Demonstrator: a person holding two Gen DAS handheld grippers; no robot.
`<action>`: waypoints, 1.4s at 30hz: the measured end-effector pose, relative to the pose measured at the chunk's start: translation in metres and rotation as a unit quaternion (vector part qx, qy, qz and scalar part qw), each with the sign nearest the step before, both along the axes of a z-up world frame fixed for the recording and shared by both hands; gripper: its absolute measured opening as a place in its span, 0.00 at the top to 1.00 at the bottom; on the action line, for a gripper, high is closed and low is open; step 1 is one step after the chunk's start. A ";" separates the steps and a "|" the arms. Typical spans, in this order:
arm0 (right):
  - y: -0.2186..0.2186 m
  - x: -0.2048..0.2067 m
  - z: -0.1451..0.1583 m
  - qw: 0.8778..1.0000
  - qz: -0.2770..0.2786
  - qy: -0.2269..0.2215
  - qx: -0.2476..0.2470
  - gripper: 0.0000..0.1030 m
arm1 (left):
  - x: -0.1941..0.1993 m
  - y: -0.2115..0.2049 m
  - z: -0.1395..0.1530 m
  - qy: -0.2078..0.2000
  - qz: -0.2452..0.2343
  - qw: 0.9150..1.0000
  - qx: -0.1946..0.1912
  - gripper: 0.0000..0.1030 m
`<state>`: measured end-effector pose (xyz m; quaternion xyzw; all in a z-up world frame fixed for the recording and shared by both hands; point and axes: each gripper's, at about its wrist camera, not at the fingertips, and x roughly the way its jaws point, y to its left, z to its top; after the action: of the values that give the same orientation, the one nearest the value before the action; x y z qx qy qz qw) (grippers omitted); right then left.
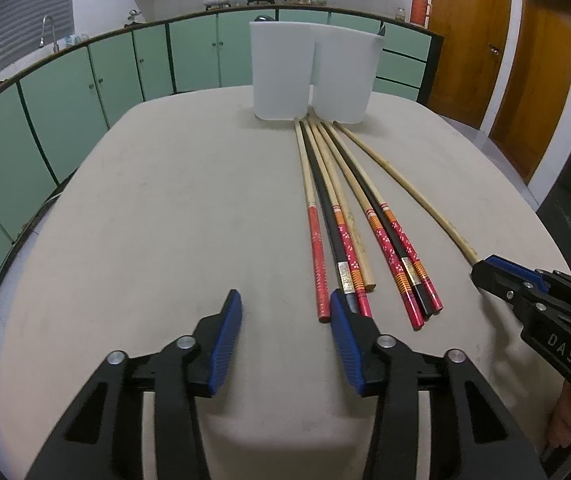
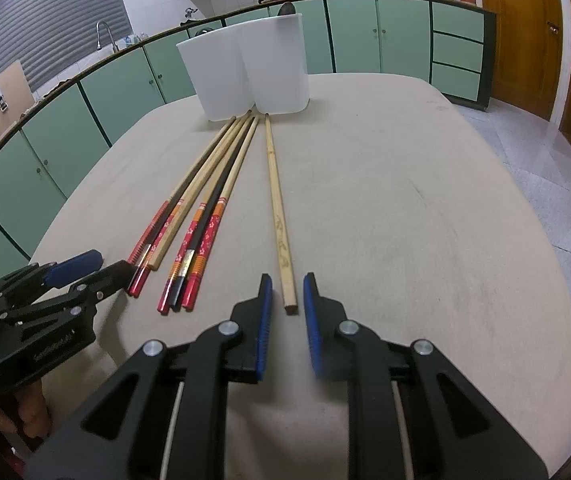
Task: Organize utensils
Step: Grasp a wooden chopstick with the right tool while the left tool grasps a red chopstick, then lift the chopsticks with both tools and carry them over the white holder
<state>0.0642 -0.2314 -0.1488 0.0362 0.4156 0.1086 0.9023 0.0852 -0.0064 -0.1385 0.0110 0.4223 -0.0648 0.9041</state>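
- The desk [image 1: 165,220] is wide and beige, with rounded corners, and carries everything; green cabinets run behind it.
- Two white containers [image 1: 309,76] stand upright side by side, touching, at the far end of the desk. A dark utensil tip shows above the rim of each.
- The left claw [image 1: 285,312] hangs low over the near part of the desk, its blue pads spread apart with bare desk between them. Its right-hand pad sits on the near ends of the bundle, but nothing is gripped.
- The right claw [image 2: 287,308] has its pads drawn close, one on each side of the near end of the single stick. A small gap shows on both sides, so whether they press it cannot be told.
- The chopstick bundle [image 1: 349,216] lies fanned on the desk, thin ends near the containers, red patterned and black ends toward the claws.
- One plain bamboo chopstick [image 2: 279,216] lies apart, to the right of the bundle, pointing at the containers.
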 end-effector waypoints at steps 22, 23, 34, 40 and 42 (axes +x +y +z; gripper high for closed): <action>-0.006 0.000 0.017 1.000 0.002 -0.020 0.015 0.94 | -0.007 -0.001 0.031 -0.041 -0.008 0.998 -0.035 0.94; -0.006 -0.001 0.020 1.000 0.003 -0.024 0.016 0.94 | -0.008 0.001 0.039 -0.052 -0.006 0.998 -0.036 0.94; -0.017 0.002 0.088 0.995 0.013 -0.096 0.032 0.94 | -0.005 0.009 0.112 -0.151 -0.015 0.988 -0.040 0.94; -0.025 0.014 0.129 0.990 0.019 -0.128 0.050 0.94 | 0.003 0.010 0.140 -0.184 -0.024 0.982 -0.042 0.94; -0.028 0.021 0.141 0.989 0.020 -0.135 0.057 0.94 | 0.008 0.010 0.149 -0.190 -0.027 0.980 -0.044 0.94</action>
<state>0.0851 -0.2590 -0.0077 0.0646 0.2838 0.1537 0.9443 0.0933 0.0035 0.0100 -0.0054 0.2391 -0.1047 0.9653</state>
